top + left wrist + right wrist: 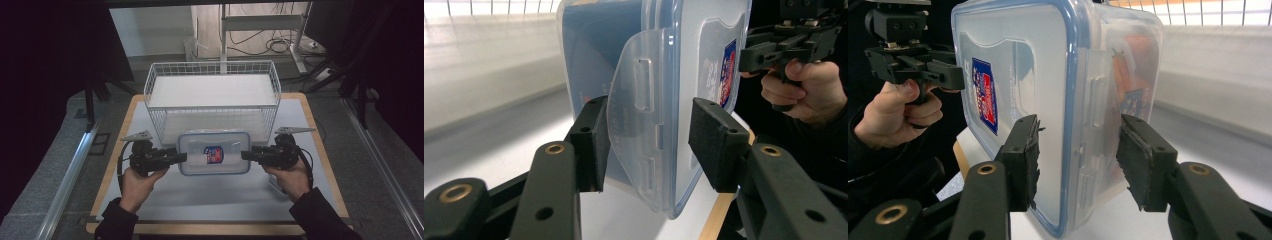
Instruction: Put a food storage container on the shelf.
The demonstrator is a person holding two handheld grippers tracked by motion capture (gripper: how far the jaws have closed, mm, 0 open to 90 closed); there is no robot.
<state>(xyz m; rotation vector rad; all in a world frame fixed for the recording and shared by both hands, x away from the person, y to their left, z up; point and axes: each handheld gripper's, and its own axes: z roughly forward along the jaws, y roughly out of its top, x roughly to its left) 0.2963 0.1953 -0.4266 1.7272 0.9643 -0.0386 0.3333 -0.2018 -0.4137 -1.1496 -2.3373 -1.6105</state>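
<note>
A clear plastic food box (215, 172) with a blue-rimmed lid and a red-and-blue label hangs level in front of the person, held by its two short ends. My left gripper (182, 157) is shut on its left end and my right gripper (246, 155) on its right end. In the left gripper view the box (664, 75) stands on edge between the pads of the left gripper (651, 145), around a side clasp. In the right gripper view one pad of the right gripper (1080, 160) presses the lid of the box (1048, 75) and the other its base.
A white wire basket (212, 64) stands just behind the box on the white-topped table (200, 200) with a wooden edge. Dark curtains hang at both sides. Metal rails run along the floor left and right, with cables and a stand behind.
</note>
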